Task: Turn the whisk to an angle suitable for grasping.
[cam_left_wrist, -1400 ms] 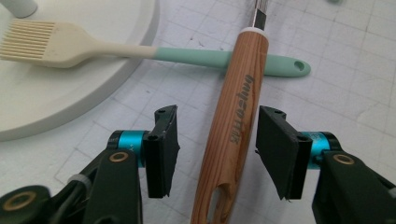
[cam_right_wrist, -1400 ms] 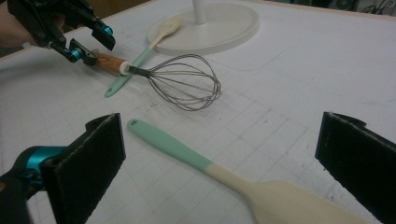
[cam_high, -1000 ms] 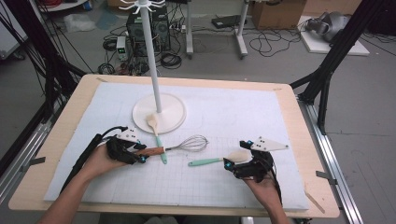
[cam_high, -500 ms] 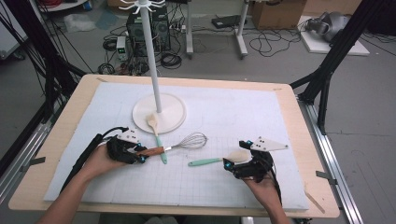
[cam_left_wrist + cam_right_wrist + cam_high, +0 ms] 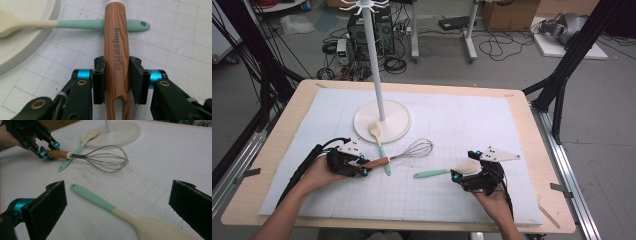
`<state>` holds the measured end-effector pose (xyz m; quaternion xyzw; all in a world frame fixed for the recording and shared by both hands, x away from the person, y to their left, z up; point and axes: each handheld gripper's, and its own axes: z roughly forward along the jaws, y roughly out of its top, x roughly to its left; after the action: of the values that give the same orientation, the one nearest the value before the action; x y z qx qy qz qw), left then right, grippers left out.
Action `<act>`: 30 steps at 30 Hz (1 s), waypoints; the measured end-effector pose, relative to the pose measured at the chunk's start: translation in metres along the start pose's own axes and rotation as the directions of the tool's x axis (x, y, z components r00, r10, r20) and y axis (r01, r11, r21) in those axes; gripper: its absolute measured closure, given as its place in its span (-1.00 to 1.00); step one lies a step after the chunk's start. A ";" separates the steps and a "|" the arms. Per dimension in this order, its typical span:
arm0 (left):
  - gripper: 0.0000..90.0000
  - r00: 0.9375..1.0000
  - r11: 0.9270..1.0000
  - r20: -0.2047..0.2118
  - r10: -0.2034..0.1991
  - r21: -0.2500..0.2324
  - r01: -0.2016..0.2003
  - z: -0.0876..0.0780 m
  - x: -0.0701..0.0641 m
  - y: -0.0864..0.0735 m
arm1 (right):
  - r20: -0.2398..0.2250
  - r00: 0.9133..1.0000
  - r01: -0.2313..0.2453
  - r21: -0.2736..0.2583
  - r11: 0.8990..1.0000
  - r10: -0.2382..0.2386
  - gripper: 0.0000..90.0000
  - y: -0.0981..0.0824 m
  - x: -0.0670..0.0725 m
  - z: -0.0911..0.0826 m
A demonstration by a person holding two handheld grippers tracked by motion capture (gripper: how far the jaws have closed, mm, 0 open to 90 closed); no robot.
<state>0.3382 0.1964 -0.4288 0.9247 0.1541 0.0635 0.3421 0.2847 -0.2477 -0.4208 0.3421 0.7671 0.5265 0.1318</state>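
Item: wire balloon whisk with a grained wooden handle (image 5: pixel 117 50), lying flat on the white gridded surface (image 5: pixel 472 125) near the round white stand base (image 5: pixel 399 117), its handle crossing a mint-and-cream spatula (image 5: pixel 75 23).

Step in hand: my left gripper (image 5: pixel 117 80) has just been closing on the handle's end; the pads look about touching it, one per side. I should seat squarely, then lift level so the spatula beneath stays put.

My right gripper (image 5: pixel 117 202) stands spread over a second mint-handled cream spatula (image 5: pixel 120 211), not touching it.
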 end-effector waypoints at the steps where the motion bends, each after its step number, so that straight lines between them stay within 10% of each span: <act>1: 0.50 1.000 1.000 0.001 0.004 0.003 -0.004 -0.001 0.000 0.000 | 0.001 1.000 0.001 0.000 1.000 -0.001 -1.00 0.000 0.000 0.000; 30: 0.62 1.000 0.997 -0.012 0.005 -0.078 -0.006 -0.016 -0.002 0.002 | -0.014 1.000 0.001 0.019 1.000 -0.001 -1.00 0.000 0.001 0.003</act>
<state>0.3333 0.2037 -0.4152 0.9107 0.1512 0.0759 0.3768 0.2854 -0.2449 -0.4219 0.3394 0.7732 0.5214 0.1232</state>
